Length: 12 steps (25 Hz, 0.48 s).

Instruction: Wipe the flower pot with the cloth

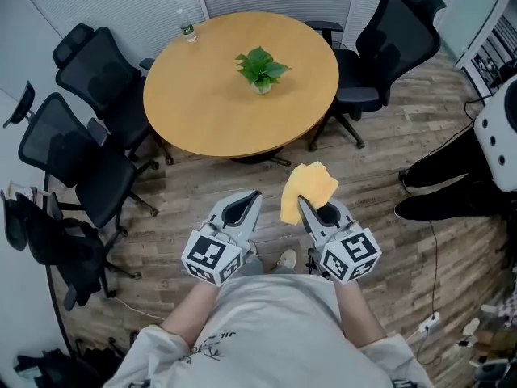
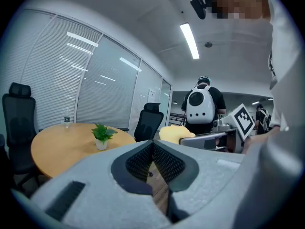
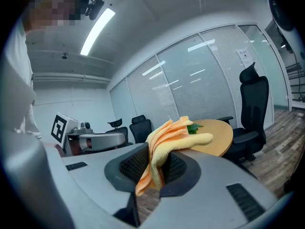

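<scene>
A small green plant in a white flower pot [image 1: 260, 86] stands near the middle of the round wooden table [image 1: 202, 103]; the pot [image 2: 101, 144] also shows in the left gripper view. My right gripper [image 1: 301, 203] is shut on a yellow-orange cloth [image 1: 306, 190], which sticks up from between its jaws and folds over [image 3: 164, 144]. My left gripper [image 1: 255, 196] is shut with nothing between its jaws [image 2: 153, 144]. Both grippers hang over the wooden floor, well short of the table's near edge.
Black office chairs stand left of the table [image 1: 85, 160] and at its right [image 1: 388, 39]. A water bottle [image 1: 187, 27] stands at the table's far left edge. A person with a white backpack [image 2: 204, 109] stands at the right. Cables lie on the floor at the right.
</scene>
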Each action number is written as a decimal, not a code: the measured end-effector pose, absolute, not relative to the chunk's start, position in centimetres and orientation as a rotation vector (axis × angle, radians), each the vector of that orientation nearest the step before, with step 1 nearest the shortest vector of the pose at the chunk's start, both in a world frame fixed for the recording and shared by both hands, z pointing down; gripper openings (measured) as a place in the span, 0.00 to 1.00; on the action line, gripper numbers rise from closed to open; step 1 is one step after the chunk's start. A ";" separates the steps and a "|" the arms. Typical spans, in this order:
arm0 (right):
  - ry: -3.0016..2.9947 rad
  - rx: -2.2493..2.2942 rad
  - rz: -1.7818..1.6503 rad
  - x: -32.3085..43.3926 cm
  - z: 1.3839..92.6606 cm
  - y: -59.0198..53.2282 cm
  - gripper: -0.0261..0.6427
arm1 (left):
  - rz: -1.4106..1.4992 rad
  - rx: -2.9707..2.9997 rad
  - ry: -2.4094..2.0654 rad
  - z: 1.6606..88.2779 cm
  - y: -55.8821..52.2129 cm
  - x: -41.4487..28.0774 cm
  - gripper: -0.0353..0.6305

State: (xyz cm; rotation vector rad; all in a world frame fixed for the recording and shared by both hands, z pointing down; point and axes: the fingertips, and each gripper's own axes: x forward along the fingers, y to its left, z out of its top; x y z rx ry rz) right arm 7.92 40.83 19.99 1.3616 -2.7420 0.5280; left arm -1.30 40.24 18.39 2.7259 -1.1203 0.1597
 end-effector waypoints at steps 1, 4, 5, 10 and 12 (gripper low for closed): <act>-2.735 1.356 0.530 8.3 20.2 40.9 0.12 | 0.154 2.718 -1.134 18.4 40.3 -1.1 0.07; -2.726 1.338 0.538 9.4 20.7 40.9 0.12 | 0.143 2.711 -1.166 18.3 40.5 -0.7 0.07; -2.722 1.337 0.542 9.8 20.9 40.9 0.12 | 0.142 2.709 -1.177 18.3 40.6 -0.6 0.07; -2.699 1.333 0.573 11.2 22.1 40.2 0.12 | 0.145 2.681 -1.247 18.7 40.0 -0.8 0.07; -2.696 1.335 0.579 11.6 22.4 39.7 0.12 | 0.148 2.676 -1.254 18.9 39.3 -0.8 0.07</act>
